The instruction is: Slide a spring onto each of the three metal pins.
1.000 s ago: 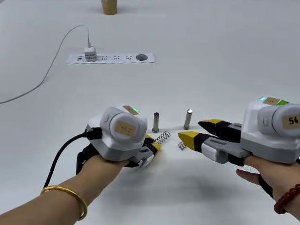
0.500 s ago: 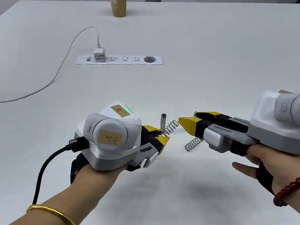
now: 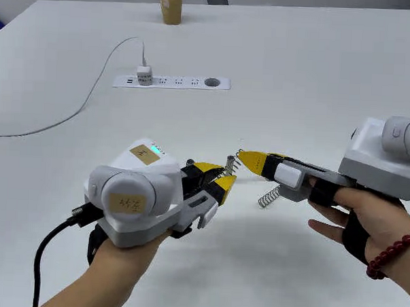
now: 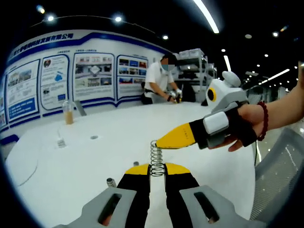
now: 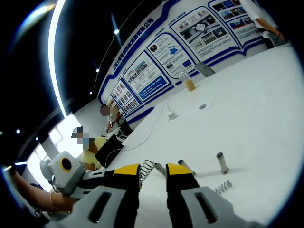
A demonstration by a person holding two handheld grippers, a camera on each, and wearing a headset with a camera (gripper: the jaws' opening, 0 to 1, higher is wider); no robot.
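Both grippers have drawn together since the earlier frames, and the right gripper (image 3: 249, 160) now reaches the free end of the spring (image 4: 155, 153) that the left gripper (image 4: 156, 169) carries. Left jaws are pinched shut on the spring's lower coils, so it stands straight up at the centre of the left gripper view. The right jaws are narrowly parted, with the spring's tip in the gap between them at the lower middle of the right gripper view. I judge this to be fitting 1 of 3, with the coil being steadied or passed across, since the 2 pins I can make out, an upright pin (image 5: 220, 162) at lower right and the other pin (image 5: 185, 166) just beside the right jaw, look bare. Next, the open end needs lining up over a pin top before sliding down. It is a thin, bright, open-wound coil, likely to bend if squeezed. A loose spring (image 3: 269, 195) lies on the table (image 3: 316, 97) below the right gripper.
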